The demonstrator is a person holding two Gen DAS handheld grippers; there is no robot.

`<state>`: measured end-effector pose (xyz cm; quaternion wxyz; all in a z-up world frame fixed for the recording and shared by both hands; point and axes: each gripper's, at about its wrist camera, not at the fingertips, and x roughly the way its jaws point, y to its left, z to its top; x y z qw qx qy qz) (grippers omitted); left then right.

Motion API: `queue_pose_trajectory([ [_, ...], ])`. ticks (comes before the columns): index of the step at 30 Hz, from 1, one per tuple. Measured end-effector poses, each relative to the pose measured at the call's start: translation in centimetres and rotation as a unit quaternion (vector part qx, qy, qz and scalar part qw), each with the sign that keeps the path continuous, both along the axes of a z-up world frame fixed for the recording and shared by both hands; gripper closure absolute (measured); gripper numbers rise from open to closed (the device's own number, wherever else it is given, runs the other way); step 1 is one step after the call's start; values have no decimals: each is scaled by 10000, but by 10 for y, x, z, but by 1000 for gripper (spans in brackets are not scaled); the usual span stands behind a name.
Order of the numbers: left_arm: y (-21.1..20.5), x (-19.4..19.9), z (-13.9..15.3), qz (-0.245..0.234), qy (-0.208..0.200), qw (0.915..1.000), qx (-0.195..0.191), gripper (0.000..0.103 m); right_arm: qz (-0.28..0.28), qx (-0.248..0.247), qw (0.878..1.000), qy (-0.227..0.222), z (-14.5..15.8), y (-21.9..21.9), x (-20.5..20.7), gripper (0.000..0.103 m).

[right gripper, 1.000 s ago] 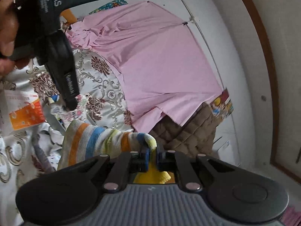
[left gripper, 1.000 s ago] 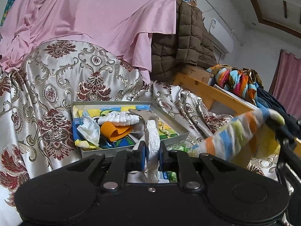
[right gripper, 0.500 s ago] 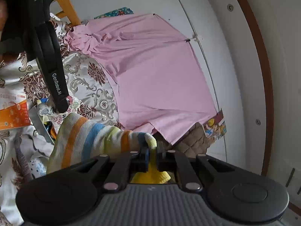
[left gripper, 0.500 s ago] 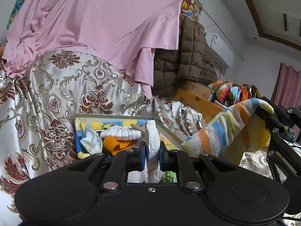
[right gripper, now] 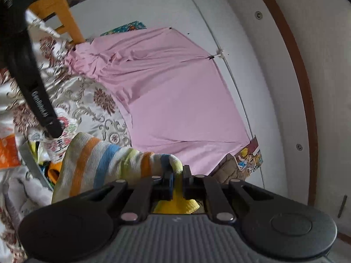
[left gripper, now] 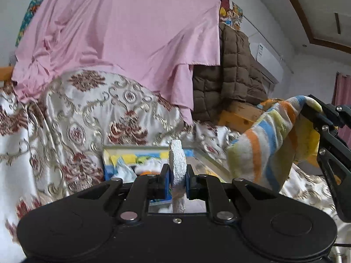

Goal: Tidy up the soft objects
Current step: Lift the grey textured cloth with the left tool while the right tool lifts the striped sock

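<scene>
The striped towel (left gripper: 265,144) hangs across the right of my left wrist view, gripped at its upper end by my right claw (right gripper: 176,176), whose jaws are pressed together on a fold of the cloth with a yellow part of it bunched beneath. Against the views of a second ago, the towel now stands higher in the frame and nearer my left camera, and my right wrist view has tipped further up the wall; I judge the towel has been lifted off the bed and is in carriage, not yet set down. My left claw (left gripper: 177,178) pinches a white spongy piece (left gripper: 177,162), which stands upright between the pads, its grip unchanged. Just beyond it, lower centre of the frame, lies the shallow tray (left gripper: 204,155) with orange, white and blue items inside; the tray now sits lower in the view and is partly hidden by my claw body. Tray and towel both rest above the patterned bedspread (left gripper: 87,118), with the pink sheet (left gripper: 131,32) draped behind and a brown quilted jacket (left gripper: 232,65) at upper right. Both soft items are held clear of any surface; placement is outstanding for each. The loose lower end of the towel could drag over the tray.
</scene>
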<state>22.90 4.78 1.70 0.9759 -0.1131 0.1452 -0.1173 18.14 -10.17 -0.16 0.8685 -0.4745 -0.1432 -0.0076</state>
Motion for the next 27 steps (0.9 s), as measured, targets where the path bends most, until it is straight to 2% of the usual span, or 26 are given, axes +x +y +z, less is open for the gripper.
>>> queue_pose_trajectory([
  [4, 8, 11, -8, 109, -85, 9999, -7, 89, 334, 500, 9980, 192, 13, -14, 23, 95],
  [7, 16, 24, -19, 187, -5, 9998, -94, 89, 542, 785, 9949, 335, 21, -25, 51, 95],
  [11, 20, 56, -22, 222, 106, 9995, -198, 89, 739, 904, 9925, 354, 28, -34, 92, 95],
  [15, 24, 90, -10, 435, 5, 9990, -54, 89, 835, 942, 9913, 386, 34, -30, 127, 95],
  [17, 26, 116, -2, 525, -4, 9985, -133, 89, 855, 1047, 9897, 478, 37, -26, 142, 95],
  [19, 25, 143, 3, 531, 44, 9983, -225, 89, 860, 1159, 9881, 531, 40, -23, 153, 95],
  [23, 20, 187, 4, 483, 137, 9987, -53, 89, 884, 1318, 9857, 565, 43, -16, 170, 95],
  [27, 20, 208, -2, 514, 410, 9978, 14, 88, 956, 1346, 9844, 602, 44, -9, 180, 95],
])
